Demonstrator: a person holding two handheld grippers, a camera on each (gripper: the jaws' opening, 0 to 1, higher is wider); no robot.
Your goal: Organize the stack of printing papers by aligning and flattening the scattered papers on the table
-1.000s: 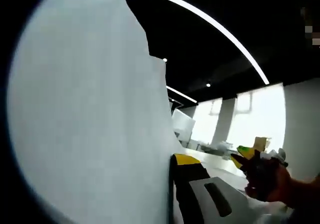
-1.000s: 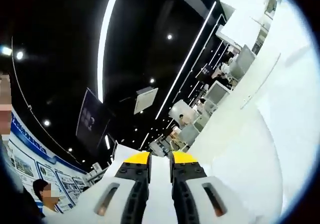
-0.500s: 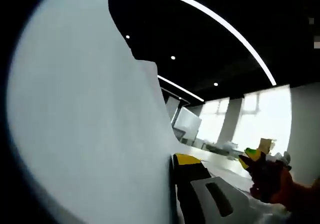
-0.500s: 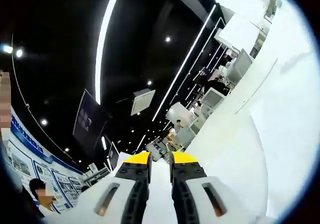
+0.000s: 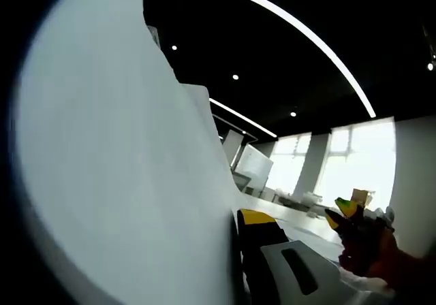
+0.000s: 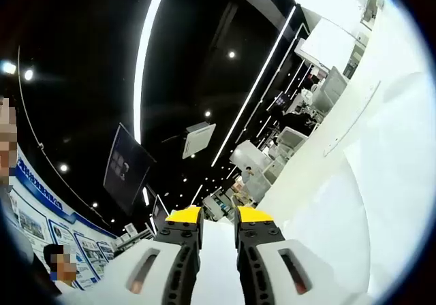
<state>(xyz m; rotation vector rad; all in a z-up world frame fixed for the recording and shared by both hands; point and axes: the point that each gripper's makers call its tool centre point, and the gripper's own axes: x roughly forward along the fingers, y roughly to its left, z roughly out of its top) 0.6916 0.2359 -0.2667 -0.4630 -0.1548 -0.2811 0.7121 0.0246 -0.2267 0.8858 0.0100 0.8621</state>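
- Paper [image 5: 116, 175] is standing upright against the left tongs [image 5: 238, 250], rising past the one yellow-tipped jaw that is showing; the other jaw is hiding behind the sheets, so the left tongs are most likely clamping the stack edge, though I cannot tell for certain.
- Right tongs [image 6: 219, 218] are pinching a white sheet [image 6: 219, 264] between their two yellow tips, with the jaws sitting nearly together and the paper running down between them.
- More white paper [image 6: 381, 182] is spreading out to the right of the right tongs, bending in a broad curve rather than lying flat.
- Other tongs [image 5: 354, 223], held in a person's hand, are showing off to the right of the left tongs, apart from them.
- Handling judgement: the sheets are looking thin, light and floppy, sagging and curling wherever they are going unsupported, and smooth enough to slide over one another.
- Best hold is probably along an edge with both tongs set well apart, squeezing gently to avoid creasing, so the stack is staying taut while being tapped square on the surface.
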